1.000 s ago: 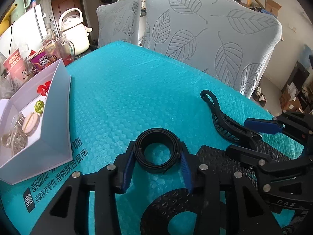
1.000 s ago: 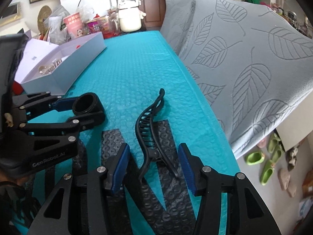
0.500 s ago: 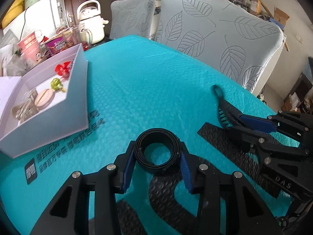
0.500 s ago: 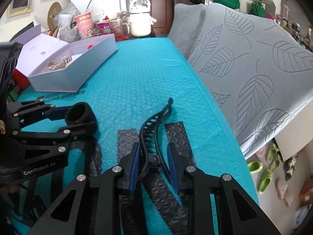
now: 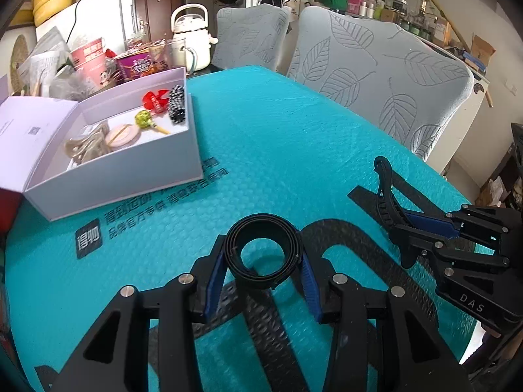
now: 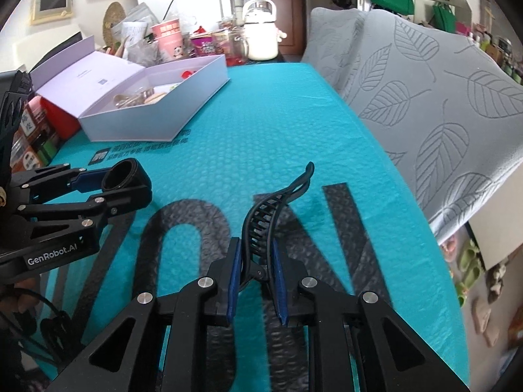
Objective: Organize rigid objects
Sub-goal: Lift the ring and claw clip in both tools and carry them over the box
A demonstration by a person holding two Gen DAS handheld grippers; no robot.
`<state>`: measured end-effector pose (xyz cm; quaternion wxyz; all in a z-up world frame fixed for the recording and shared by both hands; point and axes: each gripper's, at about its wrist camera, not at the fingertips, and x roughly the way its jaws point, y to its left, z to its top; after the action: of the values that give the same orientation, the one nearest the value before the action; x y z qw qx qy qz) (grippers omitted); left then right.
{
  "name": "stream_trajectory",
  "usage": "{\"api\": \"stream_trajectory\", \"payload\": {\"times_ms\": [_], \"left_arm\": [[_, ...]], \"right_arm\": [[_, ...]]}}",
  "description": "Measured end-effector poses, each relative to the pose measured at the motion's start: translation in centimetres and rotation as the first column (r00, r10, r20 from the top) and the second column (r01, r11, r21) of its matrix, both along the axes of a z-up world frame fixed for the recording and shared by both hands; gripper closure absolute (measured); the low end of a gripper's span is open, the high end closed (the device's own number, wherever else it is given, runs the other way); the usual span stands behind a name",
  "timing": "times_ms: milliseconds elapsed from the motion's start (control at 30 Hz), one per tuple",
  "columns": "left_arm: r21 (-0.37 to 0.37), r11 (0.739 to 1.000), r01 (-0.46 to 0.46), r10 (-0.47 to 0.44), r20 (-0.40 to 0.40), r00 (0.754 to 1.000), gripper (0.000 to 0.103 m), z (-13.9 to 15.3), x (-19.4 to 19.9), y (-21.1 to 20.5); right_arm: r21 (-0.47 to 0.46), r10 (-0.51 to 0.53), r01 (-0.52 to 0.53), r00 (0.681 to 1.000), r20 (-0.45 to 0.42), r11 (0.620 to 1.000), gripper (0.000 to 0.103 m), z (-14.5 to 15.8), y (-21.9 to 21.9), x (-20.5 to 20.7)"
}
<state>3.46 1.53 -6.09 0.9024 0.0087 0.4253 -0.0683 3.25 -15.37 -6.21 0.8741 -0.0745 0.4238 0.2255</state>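
My left gripper (image 5: pixel 263 258) is shut on a black coiled ring (image 5: pixel 263 250), held just above the teal bubble-wrap table cover (image 5: pixel 278 150). The same ring (image 6: pixel 122 176) shows at the left of the right wrist view, in the left gripper (image 6: pixel 114 186). My right gripper (image 6: pixel 256 261) is shut on a long black toothed hair clip (image 6: pixel 268 215), whose curved tip points away from me. That clip (image 5: pixel 385 196) and the right gripper (image 5: pixel 412 232) appear at the right of the left wrist view. An open white box (image 5: pixel 117 170) with several small hair accessories lies at the far left.
Cups, snack tubs and a white kettle (image 5: pixel 191 42) crowd the table's far left end behind the box. Two chairs with grey leaf-pattern covers (image 5: pixel 379 81) stand along the table's right side. The table edge drops off at the right, with slippers on the floor (image 6: pixel 470 261).
The right gripper's jaws closed on the black hair clip and lifted it a little. Both grippers moved toward the white box, which now looks nearer. The ring stayed in the left gripper.
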Motion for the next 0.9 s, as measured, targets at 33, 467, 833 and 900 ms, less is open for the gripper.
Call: {"api": "stream_trajectory", "payload": {"times_ms": [33, 467, 833, 900], "left_arm": [[-0.002, 1.0, -0.008, 0.008, -0.003, 1.0, 0.061, -0.1, -0.2, 0.3], [-0.024, 0.996, -0.081, 0.081, -0.004, 0.997, 0.061, 0.0, -2.7, 3.3], [-0.037, 0.981, -0.19, 0.191, 0.015, 0.982, 0.061, 0.8, -5.0, 8.0], [-0.036, 0.977, -0.209, 0.21, 0.015, 0.978, 0.061, 0.9, -5.5, 8.8]], "right_arm": [[-0.006, -0.002, 0.002, 1.0, 0.002, 1.0, 0.084, -0.1, 0.2, -0.1], [0.018, 0.015, -0.015, 1.0, -0.023, 1.0, 0.084, -0.4, 2.8, -0.8], [0.006, 0.131, -0.131, 0.991, -0.013, 0.991, 0.084, 0.4, 7.8, -2.3], [0.003, 0.152, -0.152, 0.988, -0.015, 0.988, 0.084, 0.4, 8.7, -2.7]]}}
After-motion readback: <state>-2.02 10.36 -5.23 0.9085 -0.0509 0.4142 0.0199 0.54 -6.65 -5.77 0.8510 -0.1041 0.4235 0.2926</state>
